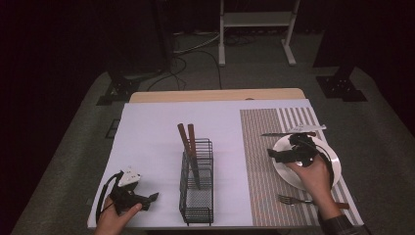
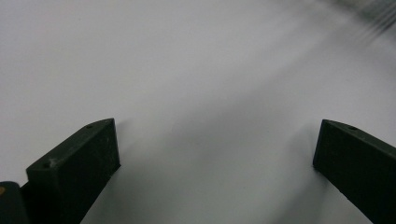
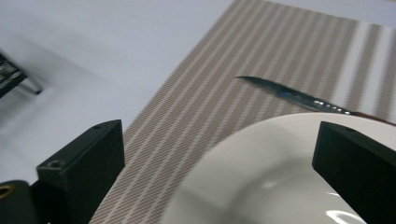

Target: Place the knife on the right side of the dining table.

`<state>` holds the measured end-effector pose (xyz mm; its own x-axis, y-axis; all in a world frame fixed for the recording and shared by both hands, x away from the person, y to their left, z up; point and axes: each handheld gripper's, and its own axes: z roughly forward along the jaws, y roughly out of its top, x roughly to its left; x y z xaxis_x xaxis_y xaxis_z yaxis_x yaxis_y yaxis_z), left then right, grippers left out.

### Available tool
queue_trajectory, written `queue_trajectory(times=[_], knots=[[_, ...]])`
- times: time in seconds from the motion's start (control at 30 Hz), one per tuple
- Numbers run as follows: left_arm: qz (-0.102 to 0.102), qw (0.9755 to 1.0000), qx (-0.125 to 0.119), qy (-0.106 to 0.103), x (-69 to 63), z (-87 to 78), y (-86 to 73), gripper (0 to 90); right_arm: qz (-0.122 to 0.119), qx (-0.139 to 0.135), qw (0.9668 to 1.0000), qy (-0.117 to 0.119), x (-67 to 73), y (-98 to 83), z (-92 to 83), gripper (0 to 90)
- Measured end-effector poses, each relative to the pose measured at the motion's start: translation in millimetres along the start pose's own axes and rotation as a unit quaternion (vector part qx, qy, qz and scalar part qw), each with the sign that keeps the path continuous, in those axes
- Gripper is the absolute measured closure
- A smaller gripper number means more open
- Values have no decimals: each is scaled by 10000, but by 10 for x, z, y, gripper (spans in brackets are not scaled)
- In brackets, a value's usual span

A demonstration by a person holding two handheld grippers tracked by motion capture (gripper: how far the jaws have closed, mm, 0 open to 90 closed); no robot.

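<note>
Left tool (image 1: 152, 197) low, jaws apart, right tool (image 1: 272, 153) raised, jaws wide

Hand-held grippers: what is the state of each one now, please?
Left hand-held gripper: open, holding nothing.
Right hand-held gripper: open, empty, above the white plate.

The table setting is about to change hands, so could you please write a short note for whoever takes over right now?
Left claw: open, empty, low over the white sheet.
Right claw: open, empty, above the plate on the striped placemat.
Knife lies beyond the plate, fork on the near side.
Two brown-handled utensils stand in the wire caddy, probably left to place.
</note>
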<state>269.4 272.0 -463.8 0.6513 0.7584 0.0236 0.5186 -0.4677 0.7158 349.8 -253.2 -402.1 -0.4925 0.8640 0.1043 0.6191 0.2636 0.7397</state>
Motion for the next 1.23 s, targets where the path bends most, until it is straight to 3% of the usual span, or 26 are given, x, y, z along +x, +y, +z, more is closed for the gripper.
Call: queue_trajectory(times=[0.13, 0.23, 0.27, 0.3, 0.43, 0.67, 0.83, 1.03, 1.23], knots=[[13, 10000, 1, 2, 2, 0, 1, 0, -167, 79, 9996, 214, 157, -35, 30, 15], [12, 10000, 2, 1, 2, 0, 1, 0, -402, 170, 9981, 444, 374, -68, 76, 15], [12, 10000, 2, 1, 2, 0, 1, 0, -402, 170, 9981, 444, 374, -68, 76, 15], [12, 10000, 1, 0, 2, 0, 0, 0, -509, 213, 9968, 583, 479, -82, 99, 15], [14, 10000, 1, 1, 2, 0, 1, 0, -684, 350, 9938, 798, 688, -118, 151, 15], [14, 10000, 2, 2, 2, 0, 1, 0, -1049, 555, 9866, 1117, 977, -191, 260, 15], [17, 10000, 5, -1, 2, -1, 0, 0, -1290, 716, 9812, 1246, 1161, -252, 326, 15], [17, 10000, 5, -1, 2, -1, 0, 0, -1694, 963, 9717, 1338, 1344, -337, 418, 15], [17, 10000, 9, 0, 3, -1, 1, 0, -1825, 1075, 9676, 1372, 1436, -378, 460, 15]])
